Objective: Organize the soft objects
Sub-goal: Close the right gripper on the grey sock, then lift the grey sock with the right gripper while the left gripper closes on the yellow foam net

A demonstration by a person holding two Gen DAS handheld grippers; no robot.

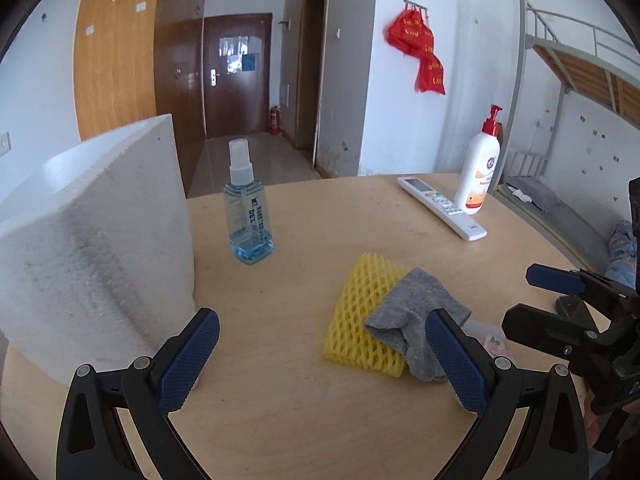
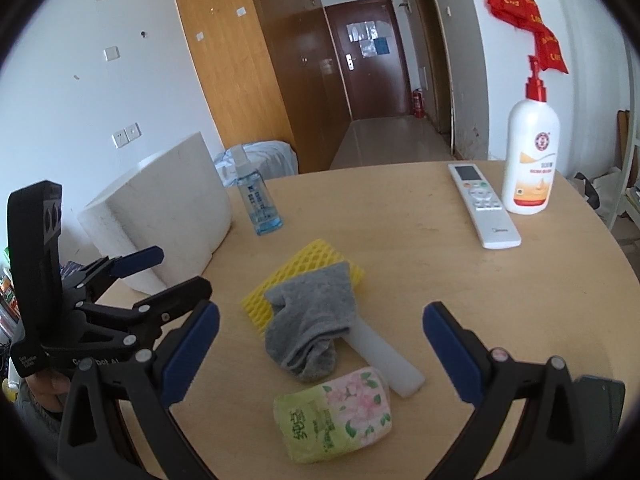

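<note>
A grey sock (image 1: 416,320) (image 2: 312,320) lies crumpled across a yellow foam net (image 1: 360,312) (image 2: 312,256) in the middle of the round wooden table (image 1: 320,220) (image 2: 440,300). Under the sock's near end sticks out a white foam strip (image 2: 384,360). A floral tissue pack (image 2: 332,412) lies closest to my right gripper (image 2: 322,354), which is open just above and short of the pile. My left gripper (image 1: 324,360) (image 2: 176,270) is open too, left of the pile, holding nothing. In the left wrist view the right gripper (image 1: 532,300) shows at the right edge.
A tall white foam box (image 1: 96,240) (image 2: 168,216) stands on the table's left side. Behind the pile are a blue spray bottle (image 1: 248,208) (image 2: 258,204), a white remote (image 1: 440,206) (image 2: 484,208) and a pump lotion bottle (image 1: 480,168) (image 2: 528,160).
</note>
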